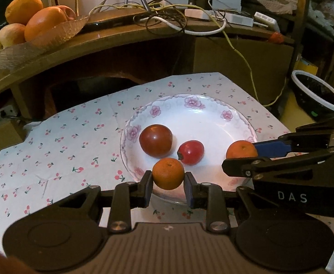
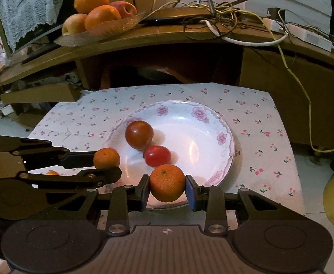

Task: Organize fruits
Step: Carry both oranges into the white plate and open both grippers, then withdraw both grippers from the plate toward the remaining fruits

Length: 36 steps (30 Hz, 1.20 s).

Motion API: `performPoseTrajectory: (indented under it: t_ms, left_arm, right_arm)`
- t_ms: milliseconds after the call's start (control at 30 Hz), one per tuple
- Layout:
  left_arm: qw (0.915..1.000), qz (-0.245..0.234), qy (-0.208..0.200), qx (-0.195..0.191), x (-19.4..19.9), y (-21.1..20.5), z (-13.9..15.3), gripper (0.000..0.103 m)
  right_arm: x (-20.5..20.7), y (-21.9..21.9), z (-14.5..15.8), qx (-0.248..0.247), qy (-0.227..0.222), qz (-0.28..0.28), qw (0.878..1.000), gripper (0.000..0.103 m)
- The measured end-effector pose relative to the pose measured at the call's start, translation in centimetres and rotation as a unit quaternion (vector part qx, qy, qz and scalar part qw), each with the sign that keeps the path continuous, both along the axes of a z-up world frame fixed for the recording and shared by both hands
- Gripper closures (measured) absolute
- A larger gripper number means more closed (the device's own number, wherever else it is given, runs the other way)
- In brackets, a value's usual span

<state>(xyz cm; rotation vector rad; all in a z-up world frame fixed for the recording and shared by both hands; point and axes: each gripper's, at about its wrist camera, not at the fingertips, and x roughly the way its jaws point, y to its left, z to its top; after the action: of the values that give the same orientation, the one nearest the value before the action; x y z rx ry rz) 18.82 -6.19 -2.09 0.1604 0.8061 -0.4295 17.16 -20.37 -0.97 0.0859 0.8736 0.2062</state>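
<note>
A white floral plate (image 1: 212, 118) (image 2: 201, 123) sits on a cherry-print cloth. In it lie a dark red tomato (image 1: 156, 139) (image 2: 139, 134) and a smaller bright red tomato (image 1: 191, 152) (image 2: 157, 156). My left gripper (image 1: 168, 186) is shut on a small orange tangerine (image 1: 168, 176) over the plate's near rim; it also shows in the right wrist view (image 2: 106, 158). My right gripper (image 2: 167, 190) is shut on another tangerine (image 2: 167, 182), also above the near rim; this one shows in the left wrist view (image 1: 241, 149).
A leaf-shaped dish of oranges and apples (image 1: 30, 20) (image 2: 98, 16) stands on the wooden shelf (image 1: 121, 36) behind. Tangled cables and adapters (image 1: 189, 16) lie on the shelf. A dark bowl with a white rim (image 1: 317, 93) sits far right. The cloth (image 1: 64, 141) covers the low table.
</note>
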Motion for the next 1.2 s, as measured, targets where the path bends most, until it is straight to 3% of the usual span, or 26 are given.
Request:
performPoseTrajectory:
  t_ms: [1200]
  left_arm:
    - [0.9998,0.015,-0.014,-0.001,0.6,0.1,0.2,0.067]
  right_arm:
    - [1.1,-0.9,-0.4,-0.002,-0.008,-0.013,1.000,0.063]
